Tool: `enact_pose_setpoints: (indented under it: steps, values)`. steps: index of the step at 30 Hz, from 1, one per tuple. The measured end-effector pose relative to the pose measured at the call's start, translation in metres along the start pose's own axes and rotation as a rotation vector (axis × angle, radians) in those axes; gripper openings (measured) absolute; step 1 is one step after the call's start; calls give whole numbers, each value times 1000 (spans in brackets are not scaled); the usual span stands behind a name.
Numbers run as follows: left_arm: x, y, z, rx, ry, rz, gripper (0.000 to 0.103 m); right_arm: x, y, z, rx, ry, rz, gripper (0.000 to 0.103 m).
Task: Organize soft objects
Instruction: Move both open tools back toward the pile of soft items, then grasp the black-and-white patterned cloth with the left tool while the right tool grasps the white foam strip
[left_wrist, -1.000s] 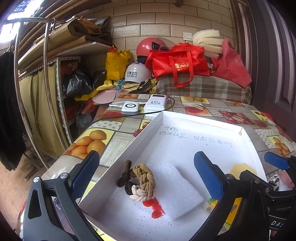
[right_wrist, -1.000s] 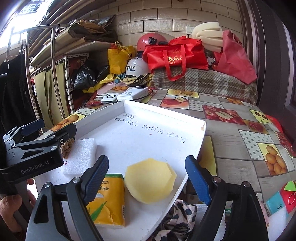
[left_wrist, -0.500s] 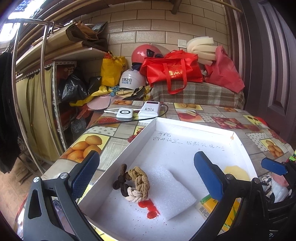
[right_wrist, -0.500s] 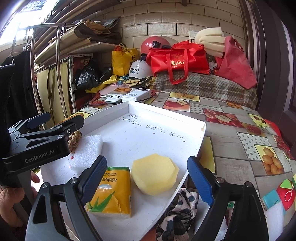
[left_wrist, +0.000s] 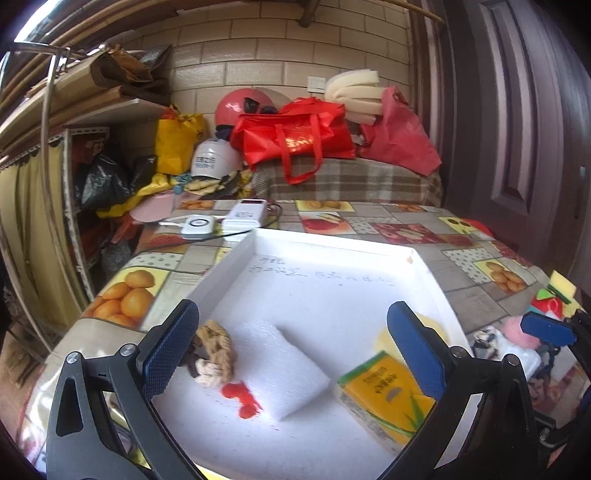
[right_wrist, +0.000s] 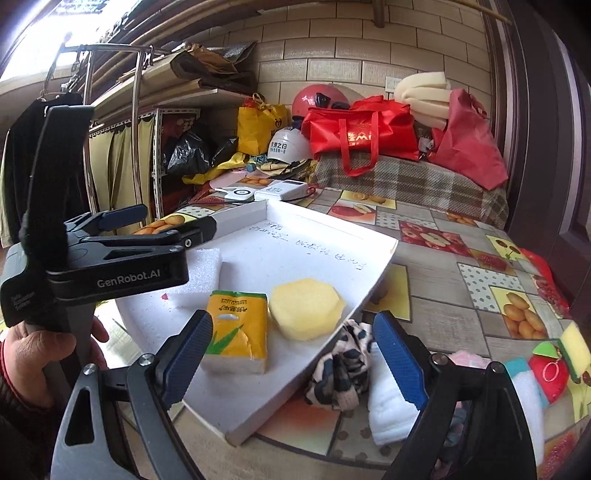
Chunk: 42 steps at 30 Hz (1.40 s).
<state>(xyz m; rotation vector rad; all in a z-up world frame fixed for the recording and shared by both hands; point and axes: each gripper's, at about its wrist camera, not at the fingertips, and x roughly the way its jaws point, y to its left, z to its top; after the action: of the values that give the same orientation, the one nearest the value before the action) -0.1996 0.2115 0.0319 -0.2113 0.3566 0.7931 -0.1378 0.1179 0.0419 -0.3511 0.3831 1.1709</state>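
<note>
A white foam tray (left_wrist: 325, 243) (right_wrist: 376, 273) lies on the fruit-print table. In it are a knotted rope toy (left_wrist: 216, 352), a white foam block (left_wrist: 284, 369) (right_wrist: 201, 269), a yellow tissue pack (left_wrist: 384, 391) (right_wrist: 238, 328) and a yellow sponge disc (right_wrist: 306, 308). My left gripper (left_wrist: 291, 354) hovers open over the tray's near side, nothing between its fingers. My right gripper (right_wrist: 293, 363) is open above the tray's right corner. Beside that corner lie a leopard-print cloth (right_wrist: 341, 365) and a white cloth (right_wrist: 388, 402).
A red strawberry-shaped toy (right_wrist: 548, 371) and pink and white soft pieces (right_wrist: 469, 358) sit at the table's right edge. A power bank (left_wrist: 245, 214) and white device (left_wrist: 197, 225) with cables lie behind the tray. Bags, helmets and shelves crowd the back. A hand (right_wrist: 33, 354) holds the left gripper.
Both views have swung right: the tissue pack now shows in the left wrist view, and the cloths and strawberry toy show fully in the right wrist view. Both grippers stay open.
</note>
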Motion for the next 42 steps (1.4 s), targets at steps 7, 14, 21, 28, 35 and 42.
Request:
enact_pose_setpoints:
  steps: [7, 14, 21, 28, 35, 42]
  values:
    - [-8, -63, -9, 188, 56, -179, 103, -54, -93, -25, 207, -32, -149, 89]
    - [-22, -131, -23, 386, 71, -269, 103, -100, -183, -54, 412, -64, -348, 89]
    - [0, -145, -25, 403, 159, -177, 72, -104, -194, -62, 506, -68, -315, 89]
    - [10, -156, -31, 449, 203, -160, 69, -109, -185, -60, 461, -99, -308, 89]
    - [15, -163, -35, 496, 231, -171, 34, -110, -199, -65, 529, -103, -283, 89]
    - [-8, -155, -29, 454, 139, -248, 20, -105, -180, -61, 436, -53, -223, 89]
